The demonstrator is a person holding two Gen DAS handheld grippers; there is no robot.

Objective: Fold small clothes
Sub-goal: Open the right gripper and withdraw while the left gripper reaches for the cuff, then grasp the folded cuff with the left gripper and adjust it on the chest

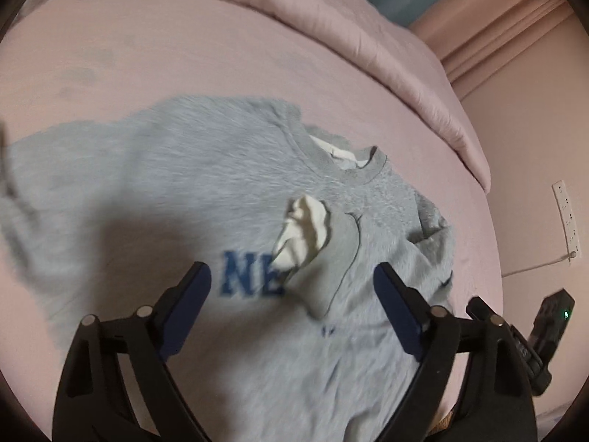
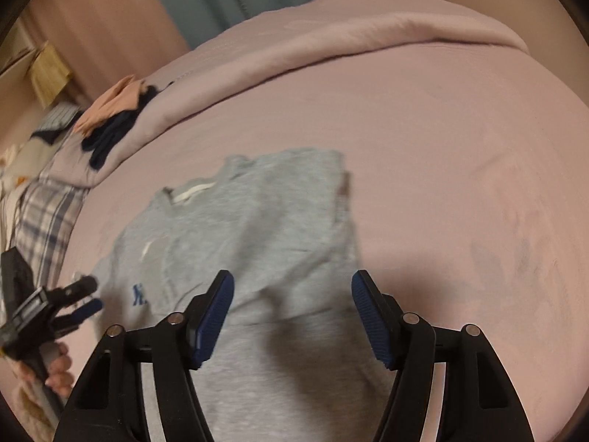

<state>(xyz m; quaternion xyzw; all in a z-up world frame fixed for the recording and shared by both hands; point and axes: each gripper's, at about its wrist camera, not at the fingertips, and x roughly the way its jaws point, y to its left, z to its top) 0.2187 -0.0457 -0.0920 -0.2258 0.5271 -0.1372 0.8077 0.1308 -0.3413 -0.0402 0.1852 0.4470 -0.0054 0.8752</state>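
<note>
A small grey sweatshirt (image 1: 176, 184) with blue letters lies on the pink bed. One sleeve is folded across the chest, its cuff (image 1: 324, 258) showing a white lining. My left gripper (image 1: 292, 276) is open and empty, hovering just above the chest print and folded cuff. In the right wrist view the sweatshirt (image 2: 257, 221) lies partly folded, collar to the left. My right gripper (image 2: 292, 294) is open and empty above its lower part. The left gripper (image 2: 81, 294) shows at the left edge, held by a hand.
A rolled pink duvet (image 1: 368, 37) lies along the far side of the bed (image 2: 441, 147). Folded dark and peach clothes (image 2: 110, 118) sit on the duvet at far left, near a plaid pillow (image 2: 48, 221). A wall socket (image 1: 568, 217) is to the right.
</note>
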